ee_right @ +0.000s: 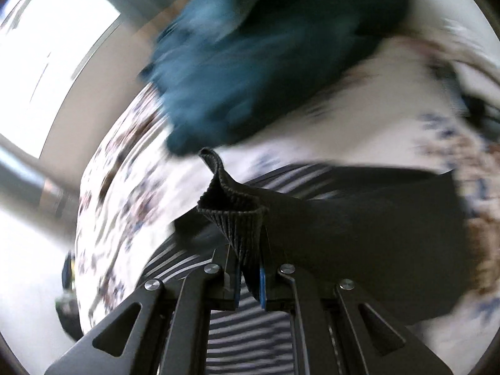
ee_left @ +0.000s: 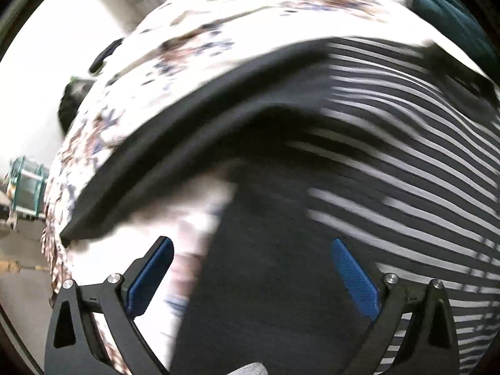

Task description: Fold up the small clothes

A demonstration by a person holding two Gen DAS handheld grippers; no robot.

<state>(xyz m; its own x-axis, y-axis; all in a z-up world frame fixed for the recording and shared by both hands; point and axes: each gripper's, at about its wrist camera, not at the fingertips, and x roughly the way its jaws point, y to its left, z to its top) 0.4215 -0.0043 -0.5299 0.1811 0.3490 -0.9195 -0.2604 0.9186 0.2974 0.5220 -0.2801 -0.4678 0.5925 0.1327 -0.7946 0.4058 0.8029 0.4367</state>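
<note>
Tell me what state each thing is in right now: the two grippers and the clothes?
Left gripper: open, nothing between its pads.
Right gripper: shut on the ribbed cuff.
Striped garment: spread on the floral sheet, one dark part lifted by its cuff.
Teal cloth: bunched up beyond the striped garment.

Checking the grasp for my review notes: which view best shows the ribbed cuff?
The right wrist view: the ribbed cuff sits sharp and centred, pinched in the right gripper. The left wrist view shows only the striped garment and its dark band, blurred; no cuff can be picked out there.
</note>
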